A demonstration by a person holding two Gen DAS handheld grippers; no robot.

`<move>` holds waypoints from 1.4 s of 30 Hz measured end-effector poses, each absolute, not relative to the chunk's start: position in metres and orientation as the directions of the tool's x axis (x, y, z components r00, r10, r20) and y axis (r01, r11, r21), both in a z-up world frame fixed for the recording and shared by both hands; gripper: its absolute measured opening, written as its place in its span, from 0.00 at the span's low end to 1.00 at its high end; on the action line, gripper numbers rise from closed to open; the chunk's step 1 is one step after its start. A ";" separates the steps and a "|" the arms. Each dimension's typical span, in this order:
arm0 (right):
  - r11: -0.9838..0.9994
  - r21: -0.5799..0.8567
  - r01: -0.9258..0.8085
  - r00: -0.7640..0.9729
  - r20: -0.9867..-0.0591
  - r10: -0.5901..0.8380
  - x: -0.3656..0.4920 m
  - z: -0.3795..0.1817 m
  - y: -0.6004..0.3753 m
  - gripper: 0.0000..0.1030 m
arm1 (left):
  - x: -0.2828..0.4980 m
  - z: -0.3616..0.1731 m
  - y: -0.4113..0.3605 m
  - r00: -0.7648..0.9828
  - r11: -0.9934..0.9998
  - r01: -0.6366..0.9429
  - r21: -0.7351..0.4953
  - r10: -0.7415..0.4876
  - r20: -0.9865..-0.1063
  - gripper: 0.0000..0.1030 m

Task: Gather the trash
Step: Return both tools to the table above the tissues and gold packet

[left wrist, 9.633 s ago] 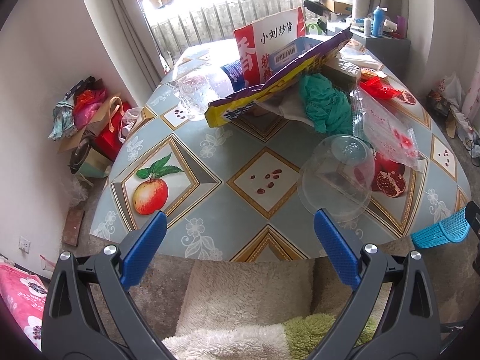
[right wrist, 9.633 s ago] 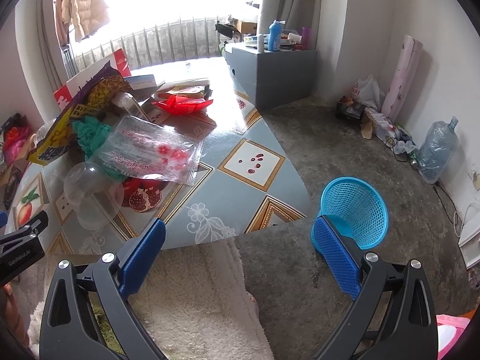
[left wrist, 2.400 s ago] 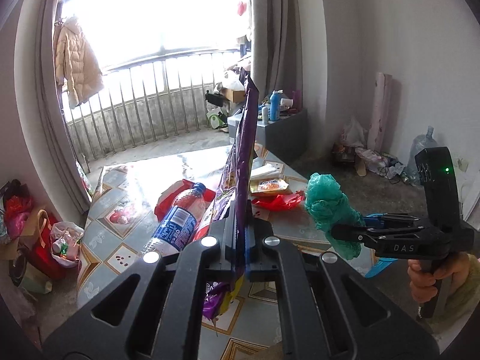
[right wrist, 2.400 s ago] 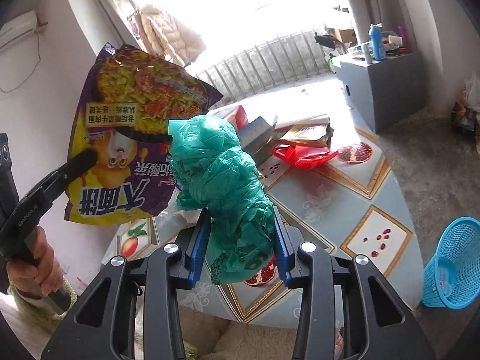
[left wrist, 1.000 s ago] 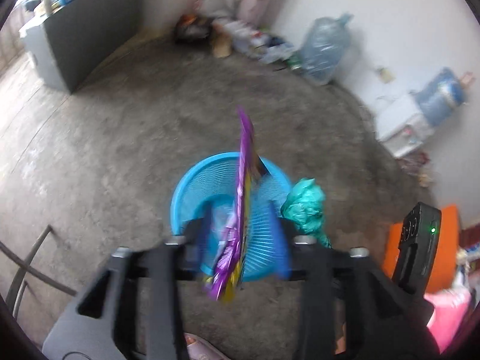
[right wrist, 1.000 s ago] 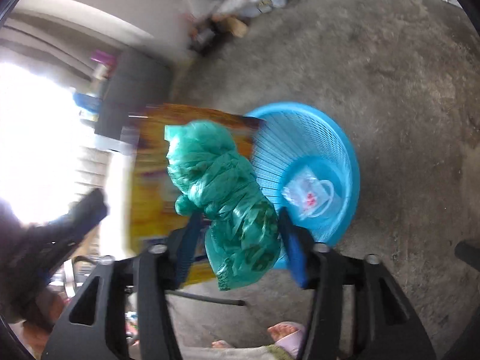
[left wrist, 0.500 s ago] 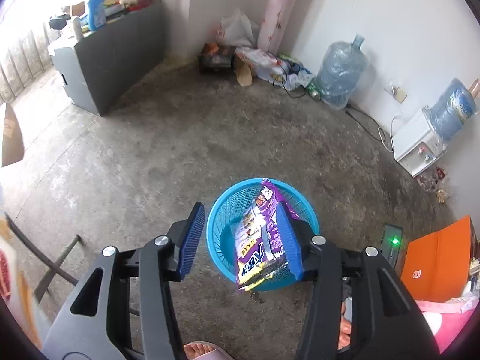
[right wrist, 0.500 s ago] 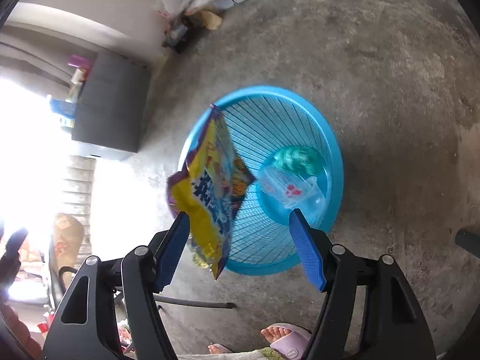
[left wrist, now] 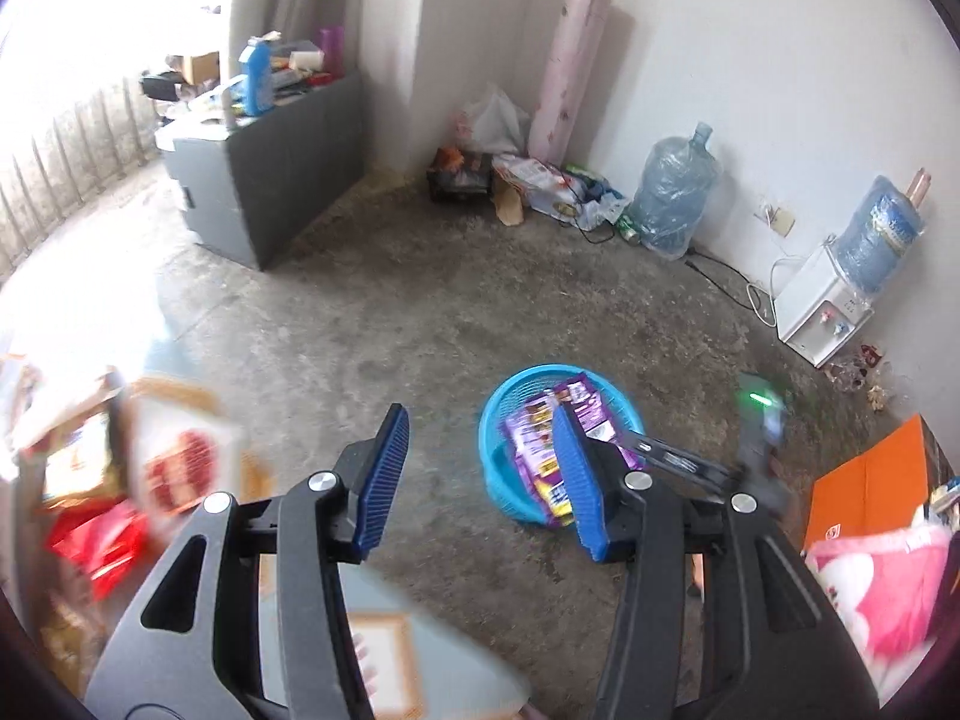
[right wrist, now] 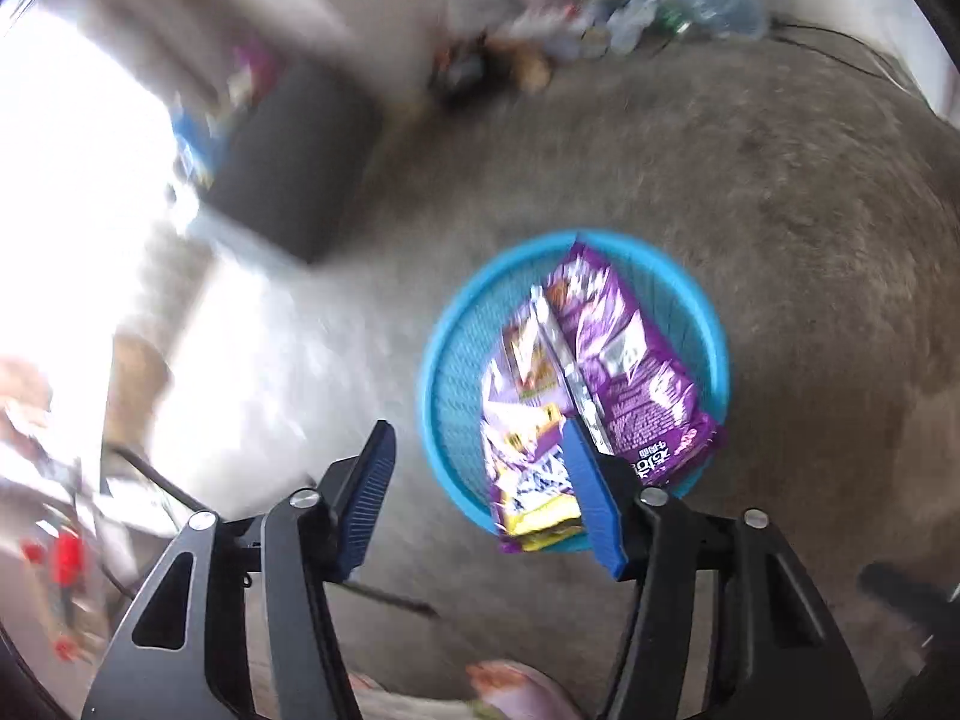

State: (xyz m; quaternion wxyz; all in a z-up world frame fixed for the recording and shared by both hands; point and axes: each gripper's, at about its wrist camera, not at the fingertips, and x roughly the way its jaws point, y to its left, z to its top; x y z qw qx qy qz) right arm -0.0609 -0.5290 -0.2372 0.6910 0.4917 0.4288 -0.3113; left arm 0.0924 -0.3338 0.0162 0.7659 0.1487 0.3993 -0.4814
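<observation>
Both tongs, left [left wrist: 480, 480] and right [right wrist: 480, 489], gape empty; right's jaws just narrowed above purple wrapper [right wrist: 624, 360] in basket [right wrist: 456, 372].

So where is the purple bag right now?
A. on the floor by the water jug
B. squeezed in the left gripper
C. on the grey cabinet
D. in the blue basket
D: the purple bag lies across the blue basket on the floor, one end poking over the rim, and nothing sits between either gripper's fingers.
</observation>
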 end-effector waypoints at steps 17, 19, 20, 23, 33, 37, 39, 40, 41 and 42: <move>0.669 -0.186 0.720 -0.541 -0.754 0.373 0.015 -0.532 -0.570 0.35 | 0.154 0.033 -0.078 0.498 0.842 0.535 -0.073 -0.384 -0.777 0.45; 0.686 -0.197 0.700 -0.577 -0.722 0.382 0.013 -0.543 -0.570 0.36 | 0.157 0.032 -0.069 0.519 0.858 0.510 -0.057 -0.360 -0.776 0.45; 0.692 -0.209 0.691 -0.590 -0.716 0.373 0.013 -0.545 -0.572 0.36 | 0.159 0.031 -0.068 0.524 0.864 0.501 -0.050 -0.349 -0.776 0.45; 0.699 -0.242 0.673 -0.607 -0.721 0.335 0.018 -0.547 -0.579 0.38 | 0.165 0.026 -0.065 0.529 0.875 0.481 -0.051 -0.336 -0.780 0.46; 0.698 -0.180 0.693 -0.420 -0.888 0.188 0.016 -0.451 -0.573 0.66 | 0.160 0.023 -0.059 0.530 0.861 0.504 -0.069 -0.372 -0.762 0.47; 0.697 -0.097 0.710 -0.242 -0.964 0.112 0.005 -0.364 -0.558 0.66 | 0.148 0.030 -0.047 0.549 0.857 0.511 -0.070 -0.388 -0.740 0.47; 0.688 -0.076 0.722 -0.148 -0.988 0.046 0.003 -0.312 -0.553 0.66 | 0.142 0.034 -0.040 0.557 0.856 0.512 -0.075 -0.397 -0.730 0.47; 0.678 -0.056 0.733 -0.083 -0.996 0.008 0.005 -0.280 -0.548 0.66 | 0.137 0.035 -0.036 0.560 0.854 0.514 -0.081 -0.406 -0.723 0.47; 0.670 -0.017 0.742 -0.003 -1.000 -0.022 0.008 -0.247 -0.541 0.66 | 0.135 0.036 -0.032 0.562 0.853 0.514 -0.086 -0.411 -0.717 0.47; 0.669 0.021 0.743 0.066 -0.997 -0.042 0.017 -0.218 -0.539 0.66 | 0.131 0.036 -0.028 0.566 0.853 0.514 -0.087 -0.414 -0.713 0.47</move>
